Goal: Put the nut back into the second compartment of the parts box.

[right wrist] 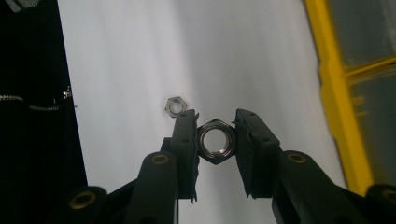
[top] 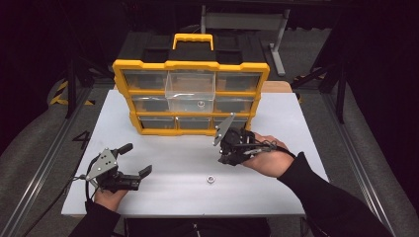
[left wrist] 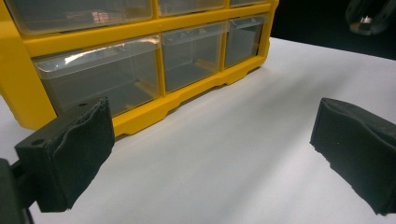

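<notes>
R gripper: jaws pinched on a steel hex nut, held flat-to-flat between the pads, raised above the white tabletop. A 2nd, smaller-looking hex nut is seen lying on the table just beyond the L pad. L gripper: jaws spread wide, nothing between, resting near the yellow drawer cabinet w/ clear plastic drawers.

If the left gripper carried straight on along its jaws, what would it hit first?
Probably the yellow organizer: the left gripper, jaws open and empty, points over bare white table toward its bottom row of clear drawers. Nothing lies between, though depth is hard to judge.
</notes>
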Demonstrator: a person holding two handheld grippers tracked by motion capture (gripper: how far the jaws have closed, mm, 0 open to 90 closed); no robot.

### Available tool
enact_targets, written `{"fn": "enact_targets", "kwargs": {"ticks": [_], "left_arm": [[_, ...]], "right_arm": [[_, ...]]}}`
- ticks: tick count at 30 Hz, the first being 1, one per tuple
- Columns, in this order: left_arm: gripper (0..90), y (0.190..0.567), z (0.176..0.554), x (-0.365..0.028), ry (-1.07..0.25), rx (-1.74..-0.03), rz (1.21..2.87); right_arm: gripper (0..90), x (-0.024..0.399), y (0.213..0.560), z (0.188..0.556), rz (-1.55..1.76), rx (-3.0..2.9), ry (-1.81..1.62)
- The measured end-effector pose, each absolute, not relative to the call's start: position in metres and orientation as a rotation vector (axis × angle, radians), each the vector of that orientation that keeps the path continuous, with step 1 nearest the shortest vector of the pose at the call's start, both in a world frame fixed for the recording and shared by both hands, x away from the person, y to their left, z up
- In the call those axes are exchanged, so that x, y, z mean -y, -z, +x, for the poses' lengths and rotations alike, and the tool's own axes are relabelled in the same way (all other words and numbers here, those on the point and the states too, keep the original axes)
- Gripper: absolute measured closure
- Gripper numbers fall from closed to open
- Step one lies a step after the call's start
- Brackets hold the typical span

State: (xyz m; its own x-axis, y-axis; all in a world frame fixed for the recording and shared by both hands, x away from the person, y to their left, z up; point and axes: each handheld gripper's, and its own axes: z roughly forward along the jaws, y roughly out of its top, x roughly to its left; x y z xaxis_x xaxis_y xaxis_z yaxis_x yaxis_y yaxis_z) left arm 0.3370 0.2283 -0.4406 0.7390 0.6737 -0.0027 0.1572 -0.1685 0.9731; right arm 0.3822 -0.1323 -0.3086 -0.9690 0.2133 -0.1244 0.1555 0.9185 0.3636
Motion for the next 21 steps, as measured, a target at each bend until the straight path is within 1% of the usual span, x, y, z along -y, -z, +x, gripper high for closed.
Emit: {"fn": "enact_targets", "kwargs": {"ticks": [1, 3, 4, 7, 13, 15, 21], "left_arm": [[0.4, 0.441, 0.337, -0.228, -0.522, -0.664, 1.711], [0.5, 0.441, 0.337, -0.228, -0.524, -0.666, 1.71], [0.5, 0.441, 0.337, -0.228, -0.526, -0.666, 1.71], [0.5, 0.441, 0.337, -0.228, -0.525, -0.664, 1.709], [0.5, 0.441, 0.337, -0.228, -0.523, -0.663, 1.709], [0.4, 0.44, 0.337, -0.229, -0.524, -0.662, 1.71], [0.5, 0.44, 0.337, -0.229, -0.524, -0.663, 1.712]], "right_arm": [[69.6, 0.132, 0.309, 0.382, 0.282, -2.918, -0.533], [69.6, 0.131, 0.297, 0.382, 0.28, -2.902, -0.549], [69.6, 0.131, 0.285, 0.383, 0.276, -2.898, -0.563], [69.6, 0.13, 0.274, 0.384, 0.278, -2.899, -0.574], [69.6, 0.127, 0.237, 0.391, 0.269, -2.874, -0.576], [69.6, 0.127, 0.234, 0.391, 0.269, -2.868, -0.583], [69.6, 0.124, 0.207, 0.399, 0.263, -2.856, -0.601]]}}
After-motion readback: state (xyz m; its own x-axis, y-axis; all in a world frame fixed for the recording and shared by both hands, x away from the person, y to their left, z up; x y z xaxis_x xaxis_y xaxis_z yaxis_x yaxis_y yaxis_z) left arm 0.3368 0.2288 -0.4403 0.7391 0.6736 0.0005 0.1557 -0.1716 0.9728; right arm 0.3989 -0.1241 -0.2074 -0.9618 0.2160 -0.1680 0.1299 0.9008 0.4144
